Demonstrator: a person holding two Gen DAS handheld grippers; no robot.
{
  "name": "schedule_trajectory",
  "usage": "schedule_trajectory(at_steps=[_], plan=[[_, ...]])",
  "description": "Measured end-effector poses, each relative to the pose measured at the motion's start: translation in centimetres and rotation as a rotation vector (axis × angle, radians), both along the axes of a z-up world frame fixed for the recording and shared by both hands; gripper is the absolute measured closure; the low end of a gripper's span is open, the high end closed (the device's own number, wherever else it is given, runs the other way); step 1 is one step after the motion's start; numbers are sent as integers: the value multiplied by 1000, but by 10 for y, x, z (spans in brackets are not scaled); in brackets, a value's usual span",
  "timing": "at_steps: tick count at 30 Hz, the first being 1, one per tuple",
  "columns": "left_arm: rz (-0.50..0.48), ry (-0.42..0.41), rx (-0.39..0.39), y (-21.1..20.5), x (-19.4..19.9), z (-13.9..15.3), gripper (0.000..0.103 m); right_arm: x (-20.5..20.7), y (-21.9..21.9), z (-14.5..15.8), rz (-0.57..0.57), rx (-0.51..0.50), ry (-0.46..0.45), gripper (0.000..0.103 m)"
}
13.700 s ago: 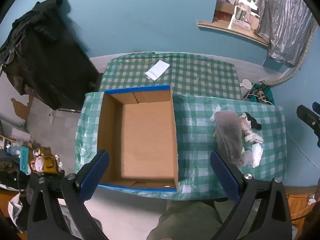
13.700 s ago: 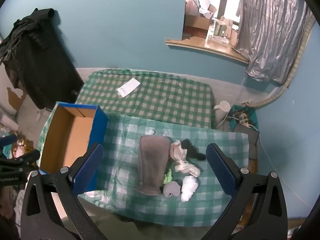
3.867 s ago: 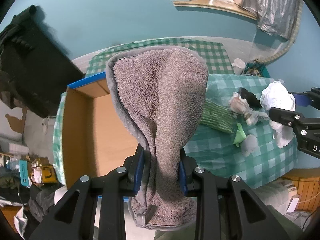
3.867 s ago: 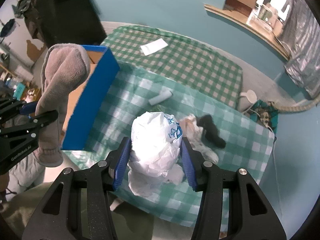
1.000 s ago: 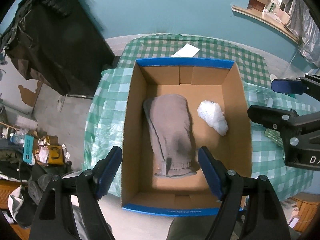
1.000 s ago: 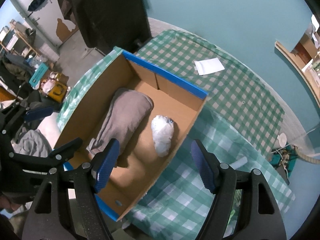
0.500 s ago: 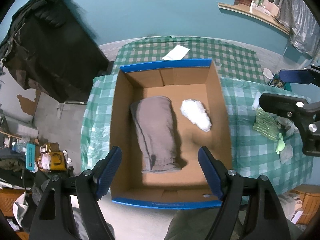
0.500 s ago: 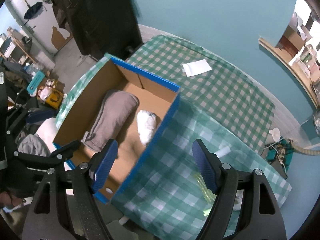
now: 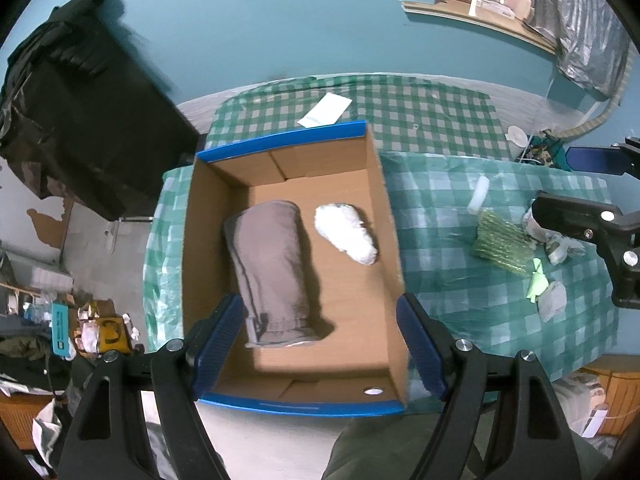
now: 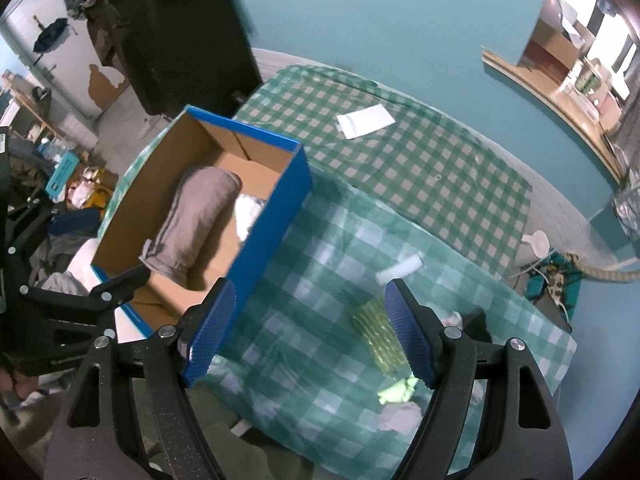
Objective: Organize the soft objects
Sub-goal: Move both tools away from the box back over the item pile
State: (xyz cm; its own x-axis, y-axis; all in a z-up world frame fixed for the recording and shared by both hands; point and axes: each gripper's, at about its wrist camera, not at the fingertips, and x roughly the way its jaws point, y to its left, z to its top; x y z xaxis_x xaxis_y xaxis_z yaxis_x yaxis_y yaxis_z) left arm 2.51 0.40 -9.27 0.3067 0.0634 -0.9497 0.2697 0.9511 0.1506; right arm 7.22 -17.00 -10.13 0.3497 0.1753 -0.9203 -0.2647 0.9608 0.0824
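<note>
A cardboard box with blue rim (image 9: pixel 384 216) (image 10: pixel 280 208) stands on the left of the checked table. Inside lie a folded grey towel (image 9: pixel 272 272) (image 10: pixel 192 216) and a white plastic bag (image 9: pixel 346 234) (image 10: pixel 248 210). My left gripper (image 9: pixel 320 344) is open and empty above the box's near end. My right gripper (image 10: pixel 308 336) is open and empty above the table right of the box. On the table lie a green ribbed cloth (image 9: pixel 500 246) (image 10: pixel 380 336), a light green scrap (image 9: pixel 536 286) (image 10: pixel 396 394), a grey wad (image 9: pixel 554 300) (image 10: pixel 400 418) and a black piece (image 10: pixel 476 320).
A white roll (image 9: pixel 480 194) (image 10: pixel 400 270) lies on the table beyond the green cloth. A white paper (image 9: pixel 326 110) (image 10: pixel 366 120) lies on the far table. A dark draped cabinet (image 9: pixel 80 128) stands at left. Cluttered floor lies left of the table (image 9: pixel 440 216).
Both grippers have drawn back from the box. The right gripper has swung right over the table, so the box now sits at its left. Towel and bag stay in the box.
</note>
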Motion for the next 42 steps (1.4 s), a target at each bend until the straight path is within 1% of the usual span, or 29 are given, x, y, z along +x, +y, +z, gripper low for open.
schedule_trajectory(at_steps=[11, 18, 30, 36, 42], plan=[[-57, 1, 4, -38, -6, 2, 23, -18, -49, -5, -55, -2, 20, 25], [-103, 8, 18, -68, -12, -5, 23, -26, -78, -14, -98, -5, 37, 25], [-165, 49, 25, -117, -18, -27, 23, -47, -134, -37, -149, -32, 70, 25], [-160, 84, 28, -130, -17, -41, 23, -56, -159, -52, -163, -44, 82, 25], [-150, 127, 29, -139, -16, -58, 23, -60, -174, -68, -151, -48, 91, 25]])
